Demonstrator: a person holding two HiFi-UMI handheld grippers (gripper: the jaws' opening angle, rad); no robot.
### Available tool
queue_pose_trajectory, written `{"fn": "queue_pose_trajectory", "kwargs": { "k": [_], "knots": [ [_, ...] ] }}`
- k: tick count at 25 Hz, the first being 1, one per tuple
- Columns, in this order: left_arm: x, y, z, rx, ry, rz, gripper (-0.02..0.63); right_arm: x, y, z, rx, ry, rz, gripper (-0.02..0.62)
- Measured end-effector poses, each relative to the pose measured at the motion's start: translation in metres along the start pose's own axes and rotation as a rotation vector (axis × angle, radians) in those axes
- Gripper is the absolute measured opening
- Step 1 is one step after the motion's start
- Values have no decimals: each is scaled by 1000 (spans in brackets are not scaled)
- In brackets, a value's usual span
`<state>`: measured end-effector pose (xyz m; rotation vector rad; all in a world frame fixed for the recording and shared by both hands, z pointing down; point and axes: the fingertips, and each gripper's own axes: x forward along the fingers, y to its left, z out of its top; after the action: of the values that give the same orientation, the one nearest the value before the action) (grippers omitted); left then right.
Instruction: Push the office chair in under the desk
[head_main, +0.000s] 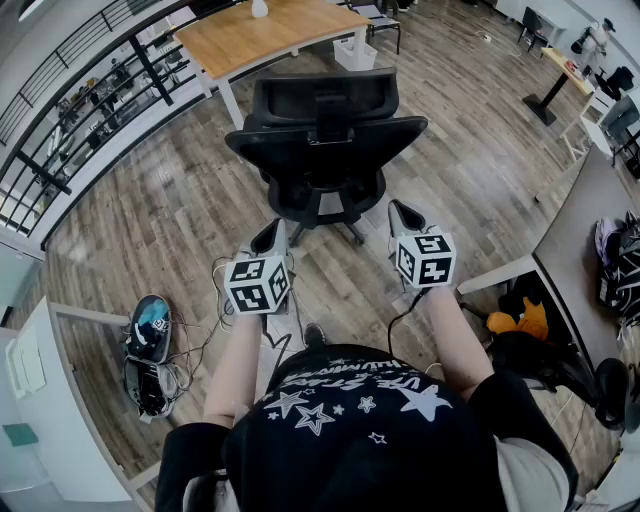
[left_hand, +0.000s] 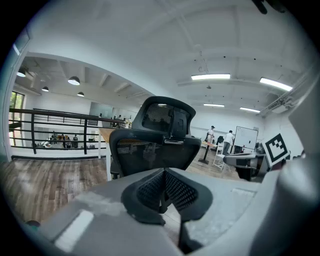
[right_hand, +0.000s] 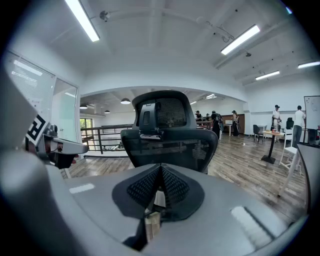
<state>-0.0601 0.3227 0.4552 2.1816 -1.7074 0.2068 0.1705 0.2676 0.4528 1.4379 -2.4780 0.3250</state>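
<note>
A black mesh office chair (head_main: 325, 140) stands on the wood floor with its back toward me, a little way out from a wooden desk (head_main: 270, 32) at the top of the head view. My left gripper (head_main: 272, 238) and right gripper (head_main: 404, 215) are held side by side just short of the chair's back, neither touching it. Both are shut with nothing between the jaws. The chair's backrest (left_hand: 155, 152) fills the middle of the left gripper view, and the backrest (right_hand: 170, 145) also fills the right gripper view.
A pair of shoes (head_main: 148, 355) and a cable lie on the floor at my left. A grey desk (head_main: 585, 240) with bags and an orange toy (head_main: 520, 320) beneath it stands at the right. A black railing (head_main: 75, 110) runs along the left. Several people (right_hand: 287, 122) stand far off.
</note>
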Motion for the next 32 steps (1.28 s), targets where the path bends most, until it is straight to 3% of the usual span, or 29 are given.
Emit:
{"fn": "queue_pose_trajectory", "kwargs": {
  "k": [20,32],
  "knots": [
    [9,11,-19,-19,36,-27,2,3,6,-9,-4,-3,-9,2],
    [40,59,12,-3,7,-88,2,49,6,18,-36,-40,-147,3]
  ]
}}
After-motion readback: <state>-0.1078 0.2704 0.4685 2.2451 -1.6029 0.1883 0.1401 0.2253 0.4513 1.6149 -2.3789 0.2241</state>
